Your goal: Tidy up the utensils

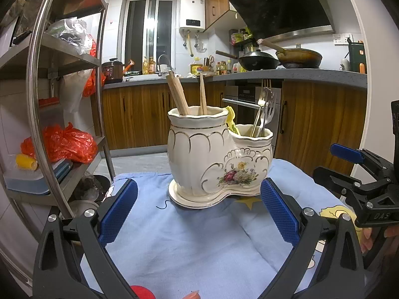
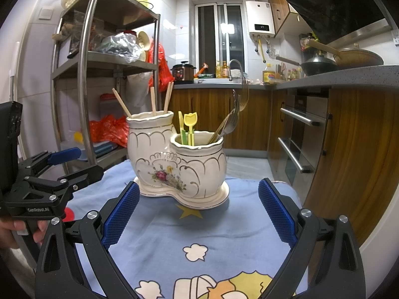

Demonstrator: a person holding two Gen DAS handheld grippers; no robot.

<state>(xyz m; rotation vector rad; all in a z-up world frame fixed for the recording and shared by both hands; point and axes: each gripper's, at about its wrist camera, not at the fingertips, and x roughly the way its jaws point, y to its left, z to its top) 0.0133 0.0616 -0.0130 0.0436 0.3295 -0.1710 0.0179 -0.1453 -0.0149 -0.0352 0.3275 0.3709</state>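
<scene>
Landmark: ceramic holder, two joined cups, standing upright on a blue cloth over the counter.

- Left gripper: jaws wide, holding nothing, low over the cloth just in front of the holder.
- Tall cup, left half of the holder in the right wrist view: wooden chopsticks stand in it, leaning apart.
- Short cup, right half of the holder: yellow and green plastic pieces at its left side; metal forks leaning out to its right. Exact count of forks not readable.
- Right gripper: jaws wide, empty, near the front of the holder; the left gripper's side and a hand on it show at the far left of this view.
- Cloth around the holder: no loose utensil visible in either view. A red round thing sits at the near edge, partly hidden; its kind cannot be told.

Progress, as a judgement: sorting looks complete or nearly so, wood in one cup, metal and plastic in the other. Nothing left to place, unless items lie out of frame.
</scene>
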